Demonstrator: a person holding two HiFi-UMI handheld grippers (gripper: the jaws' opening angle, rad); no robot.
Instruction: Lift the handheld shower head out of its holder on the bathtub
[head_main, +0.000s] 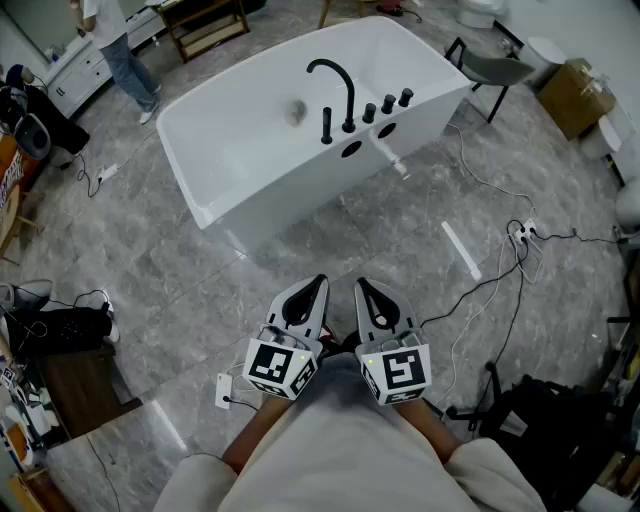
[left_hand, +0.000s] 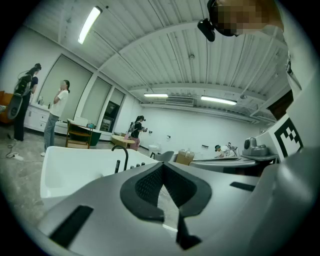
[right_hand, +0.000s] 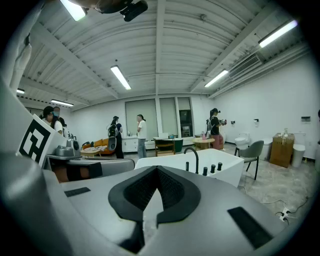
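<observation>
A white freestanding bathtub stands on the grey marble floor ahead of me. On its near rim are a black arched faucet, a slim black upright handheld shower head in its holder, and three black knobs. My left gripper and right gripper are held side by side close to my body, well short of the tub, both shut and empty. In the left gripper view the gripper points toward the shower head. In the right gripper view the gripper faces the shower head.
A grey chair and a cardboard box stand right of the tub. Cables and a power strip trail over the floor at the right. A person stands at the far left by a cabinet. Dark equipment sits at my left.
</observation>
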